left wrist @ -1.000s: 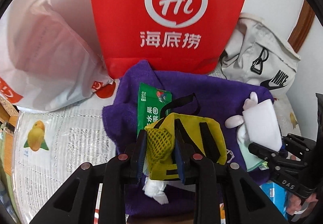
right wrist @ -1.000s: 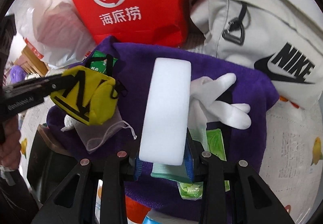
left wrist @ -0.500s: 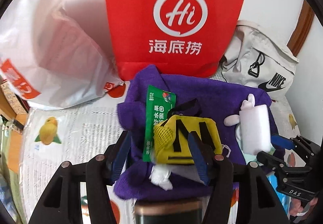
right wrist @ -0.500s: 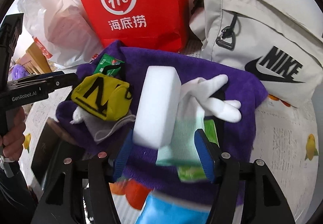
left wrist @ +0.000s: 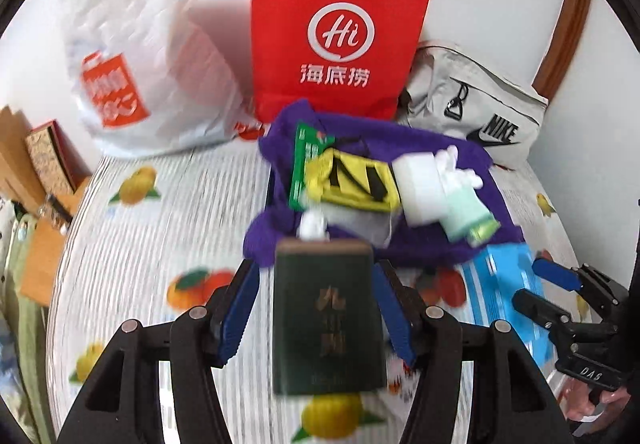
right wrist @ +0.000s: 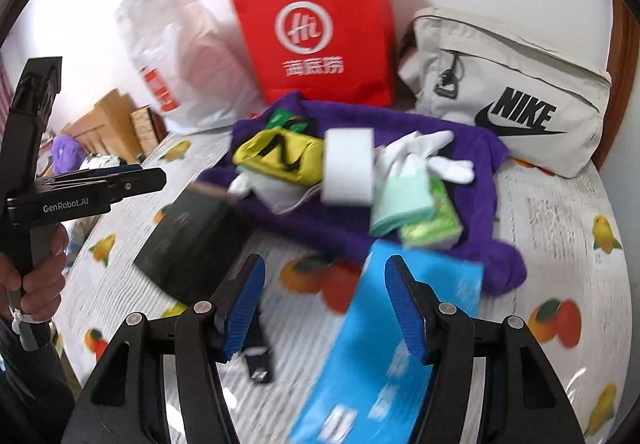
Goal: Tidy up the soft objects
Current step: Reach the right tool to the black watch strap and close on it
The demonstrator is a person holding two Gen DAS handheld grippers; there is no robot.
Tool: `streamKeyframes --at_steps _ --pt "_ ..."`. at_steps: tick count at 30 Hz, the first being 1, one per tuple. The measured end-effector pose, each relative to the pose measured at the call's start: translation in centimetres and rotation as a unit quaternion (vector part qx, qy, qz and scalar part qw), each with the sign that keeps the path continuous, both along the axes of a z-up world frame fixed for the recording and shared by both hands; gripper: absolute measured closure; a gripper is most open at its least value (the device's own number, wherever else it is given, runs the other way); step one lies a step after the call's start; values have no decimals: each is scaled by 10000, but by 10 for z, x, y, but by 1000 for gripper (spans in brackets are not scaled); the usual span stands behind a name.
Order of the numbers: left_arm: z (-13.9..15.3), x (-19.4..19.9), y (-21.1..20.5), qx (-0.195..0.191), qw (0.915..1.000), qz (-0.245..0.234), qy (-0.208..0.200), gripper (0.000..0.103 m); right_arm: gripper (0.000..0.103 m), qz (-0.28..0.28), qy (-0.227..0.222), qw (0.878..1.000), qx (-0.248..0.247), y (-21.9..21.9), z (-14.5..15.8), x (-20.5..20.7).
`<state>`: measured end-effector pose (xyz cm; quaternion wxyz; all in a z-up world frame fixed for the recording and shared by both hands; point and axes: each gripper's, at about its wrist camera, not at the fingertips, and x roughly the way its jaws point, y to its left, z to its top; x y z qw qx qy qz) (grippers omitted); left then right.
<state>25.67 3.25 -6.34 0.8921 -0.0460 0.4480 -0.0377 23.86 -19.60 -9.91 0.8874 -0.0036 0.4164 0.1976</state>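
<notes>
My left tongs [left wrist: 316, 308] stand spread with nothing pinched; the dark green box [left wrist: 326, 320] lies on the cloth below and between the blue pads, untouched as far as I can see; my right tongs [right wrist: 324, 308] are spread too, empty, hanging over the blue tissue pack [right wrist: 384, 344] that lies flat on the fruit-print tablecloth [right wrist: 560, 228]; a small black strap end [right wrist: 258, 360] sits by the left pad in that view.

Just past both sits the pile I am sorting, gathered on the purple towel [right wrist: 472, 180]: the yellow pouch [right wrist: 280, 156] with black straps on the left, a white mesh bag [left wrist: 360, 222] peeking from under it, the white sponge block [right wrist: 348, 170] in the middle, touching the pouch; beside that the white glove [right wrist: 436, 156], the mint cloth [right wrist: 404, 204] and a green tissue pack [right wrist: 434, 228]; a green wipes packet [left wrist: 306, 168] pokes out behind the pouch.

I judge the gathering well along: most soft things already rest together on the towel; the blue pack lies half off its edge, and it and the box look left to deal with; the towel itself is not folded or bundled, if that is wanted.

Farthest back, against the wall, stand the red paper bag [left wrist: 340, 40], the white plastic bag [left wrist: 144, 60] and the grey Nike bag [right wrist: 516, 96]; whether anything goes in them I cannot tell.
</notes>
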Motion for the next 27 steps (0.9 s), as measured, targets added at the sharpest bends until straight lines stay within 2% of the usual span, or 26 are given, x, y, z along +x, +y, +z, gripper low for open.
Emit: streamKeyframes --at_steps 4,8,14,21,24,27 --pt "-9 -31 10 -60 9999 119 108 46 42 228 58 9997 -1 13 -8 -25" --pt "-19 -60 18 -24 9996 276 77 46 50 381 98 9992 10 24 -17 -45" --pt "-44 -91 32 -330 9986 373 203 46 56 617 129 9966 -537 56 -37 -62" --pt "-60 -105 45 -607 9972 357 247 46 57 703 265 9906 -1140 82 -66 -57" --pt "-63 -106 49 -734 9965 324 227 46 56 577 340 9912 -1143 86 -74 -46" --pt "-66 -107 49 -787 9964 220 226 46 56 461 641 9908 -1099 89 -85 -33"
